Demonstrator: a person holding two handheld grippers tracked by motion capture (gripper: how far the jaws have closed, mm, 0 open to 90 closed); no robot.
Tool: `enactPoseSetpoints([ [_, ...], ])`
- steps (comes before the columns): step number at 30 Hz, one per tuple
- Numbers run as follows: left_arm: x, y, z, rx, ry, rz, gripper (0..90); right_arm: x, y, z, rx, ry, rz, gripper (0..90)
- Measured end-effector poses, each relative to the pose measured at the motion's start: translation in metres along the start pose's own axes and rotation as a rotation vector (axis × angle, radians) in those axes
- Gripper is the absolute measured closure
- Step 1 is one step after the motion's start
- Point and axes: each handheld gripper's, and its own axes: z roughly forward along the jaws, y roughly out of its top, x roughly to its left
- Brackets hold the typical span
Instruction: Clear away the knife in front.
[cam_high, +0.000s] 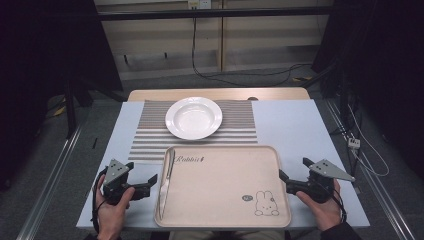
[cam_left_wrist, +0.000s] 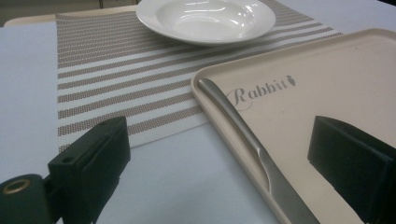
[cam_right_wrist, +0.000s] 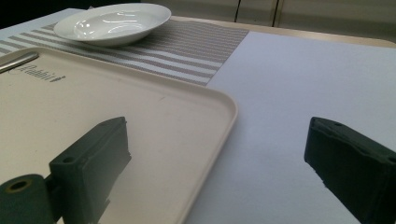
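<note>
A lab rig dressed up as a dining spot. Ahead of the grippers a pale table (cam_high: 295, 125) stands on grey carpet, hemmed by dark curtains at either side. Beyond its far edge, black cables (cam_high: 235, 75) trail across the floor to a wall socket (cam_high: 199, 4), and metal rails (cam_high: 50, 180) run along the floor. The striped placemat (cam_high: 150, 135), white plate (cam_high: 194, 117) and rabbit tray (cam_high: 225, 190) are staged props.

The left hand-held gripper (cam_high: 145, 183) sits low in the person's left hand (cam_high: 114, 209), jaws spread wide, pointing inward. The right hand-held gripper (cam_high: 292, 175), gripped by the right hand (cam_high: 325, 207), mirrors it, jaws equally wide.
</note>
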Motion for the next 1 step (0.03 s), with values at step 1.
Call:
enactPoseSetpoints([
  [1,0.0004,-0.0002,0.0007,0.004,-0.004,0.002,5.5,0.0,0.0,0.0002,0.0,0.0,0.0,6.1],
])
